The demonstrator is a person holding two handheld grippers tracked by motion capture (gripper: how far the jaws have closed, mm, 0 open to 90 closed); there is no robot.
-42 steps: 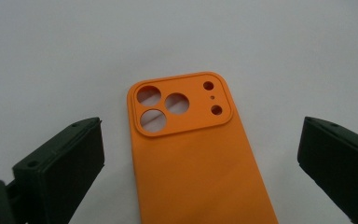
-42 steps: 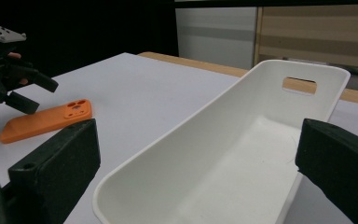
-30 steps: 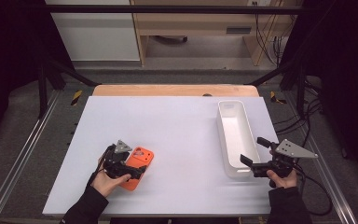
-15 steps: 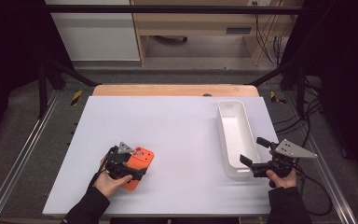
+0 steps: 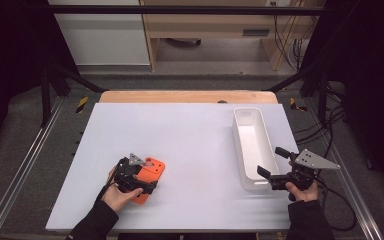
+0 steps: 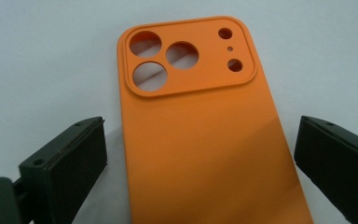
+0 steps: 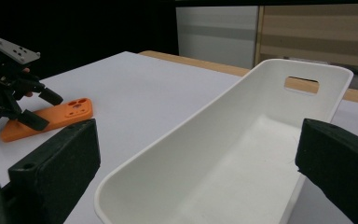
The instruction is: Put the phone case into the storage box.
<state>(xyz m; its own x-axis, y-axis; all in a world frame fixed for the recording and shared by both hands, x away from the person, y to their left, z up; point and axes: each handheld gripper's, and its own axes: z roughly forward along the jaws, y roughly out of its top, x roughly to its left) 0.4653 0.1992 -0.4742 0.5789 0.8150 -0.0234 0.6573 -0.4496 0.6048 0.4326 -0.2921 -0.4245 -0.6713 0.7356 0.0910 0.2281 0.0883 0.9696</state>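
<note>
High view: left gripper [image 5: 147, 181] hovers low over one orange phone case [image 5: 151, 172] at the table's near left, jaws spread. Right gripper [image 5: 271, 168], also spread, faces one white bin [image 5: 250, 145] at the right.

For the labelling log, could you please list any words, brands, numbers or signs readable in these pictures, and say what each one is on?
None can be read.
Orange phone case: plain back, only camera cut-outs, no print.
White bin: no label on its walls or floor.
Table: plain white top, no marks.
Left gripper and right gripper: black fingers, no lettering.
Yellow-black strips beside the table: hazard stripes, no text.
</note>
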